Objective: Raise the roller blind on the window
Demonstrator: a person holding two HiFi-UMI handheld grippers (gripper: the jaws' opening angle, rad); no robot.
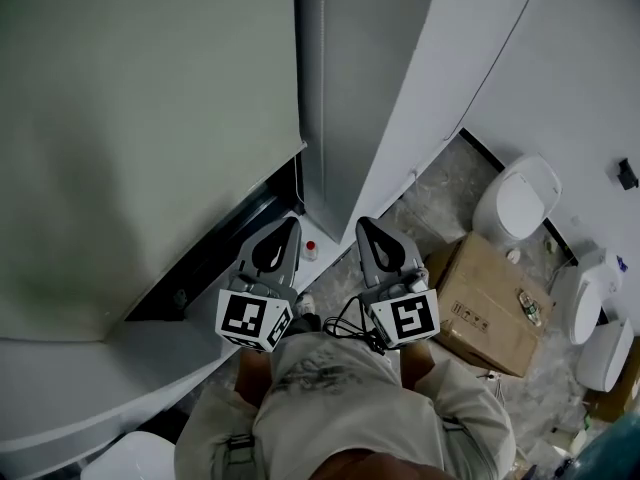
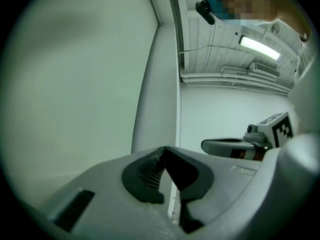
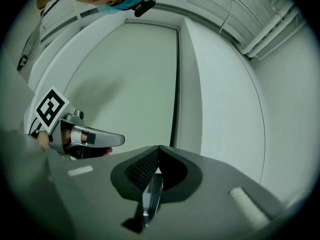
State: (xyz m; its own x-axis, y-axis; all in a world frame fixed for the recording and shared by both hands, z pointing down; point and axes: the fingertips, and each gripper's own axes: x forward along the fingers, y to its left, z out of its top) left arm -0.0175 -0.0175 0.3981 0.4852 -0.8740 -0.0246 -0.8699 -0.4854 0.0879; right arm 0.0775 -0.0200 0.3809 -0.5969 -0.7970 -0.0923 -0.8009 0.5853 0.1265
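Observation:
The roller blind is a wide pale sheet that fills the left of the head view, and its lower edge sits just above a dark strip of window. It also fills the left gripper view as the blind and the middle of the right gripper view as the blind. My left gripper and right gripper are side by side in front of the person's body, pointing at the blind's lower right corner and apart from it. The left gripper is shut with nothing in it. The right gripper is also shut and empty.
A white window frame post stands right of the blind. A pale sill runs below it. On the stone floor are a small red-capped bottle, a cardboard box and white sanitary fixtures.

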